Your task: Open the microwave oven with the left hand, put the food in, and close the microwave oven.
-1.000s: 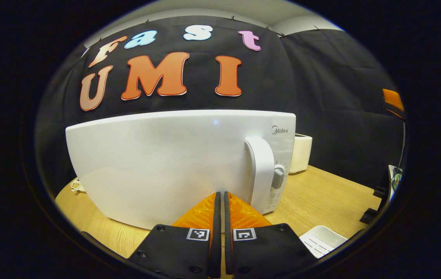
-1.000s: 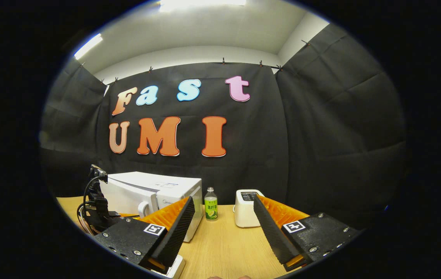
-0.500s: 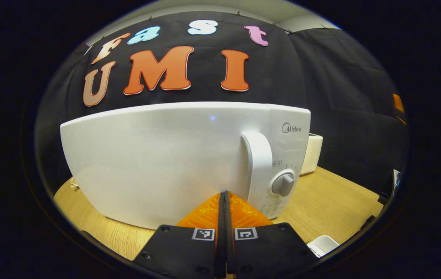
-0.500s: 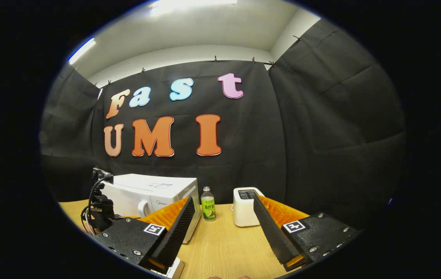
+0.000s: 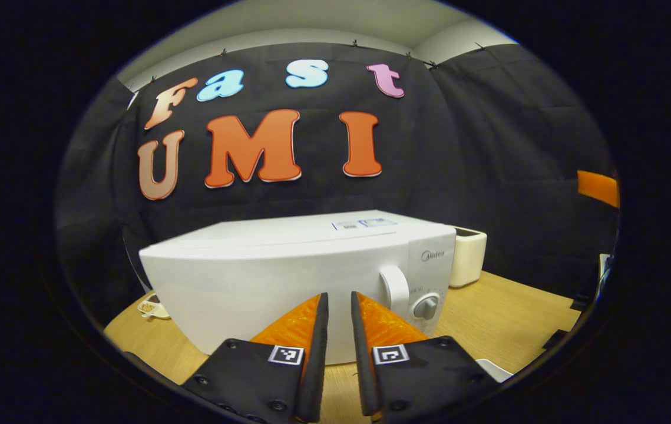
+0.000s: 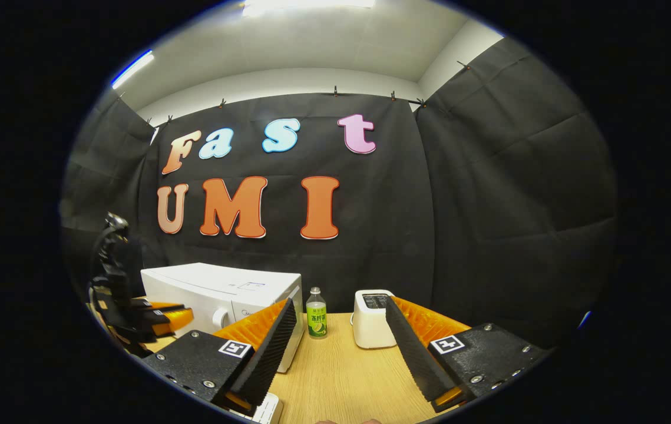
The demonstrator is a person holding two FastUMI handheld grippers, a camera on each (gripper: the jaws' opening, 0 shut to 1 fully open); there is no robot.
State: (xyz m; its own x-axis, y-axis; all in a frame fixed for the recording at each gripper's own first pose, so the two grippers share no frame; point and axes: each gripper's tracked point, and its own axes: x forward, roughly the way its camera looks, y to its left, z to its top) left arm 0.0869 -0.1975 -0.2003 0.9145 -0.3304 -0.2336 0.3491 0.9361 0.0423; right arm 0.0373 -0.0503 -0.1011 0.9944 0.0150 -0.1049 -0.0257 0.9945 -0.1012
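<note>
The white microwave (image 5: 288, 277) stands on the wooden table with its door closed, its handle (image 5: 395, 288) and grey dial (image 5: 426, 307) at the right of the front. My left gripper (image 5: 339, 297) hovers a little in front of the door, left of the handle. Its fingers are slightly parted with nothing between them. In the right gripper view the microwave (image 6: 223, 288) sits at the left, with the left gripper (image 6: 158, 315) before it. My right gripper (image 6: 340, 303) is held wide open and empty above the table.
A white toaster (image 6: 373, 318) and a small green-labelled bottle (image 6: 315, 321) stand right of the microwave near the back cloth. The toaster (image 5: 468, 256) peeks out behind the microwave. A white tray (image 5: 494, 370) lies on the table near the front.
My left gripper has drawn back and risen from the microwave door, and its fingers have gone from shut to slightly parted. The right gripper has hardly moved.
</note>
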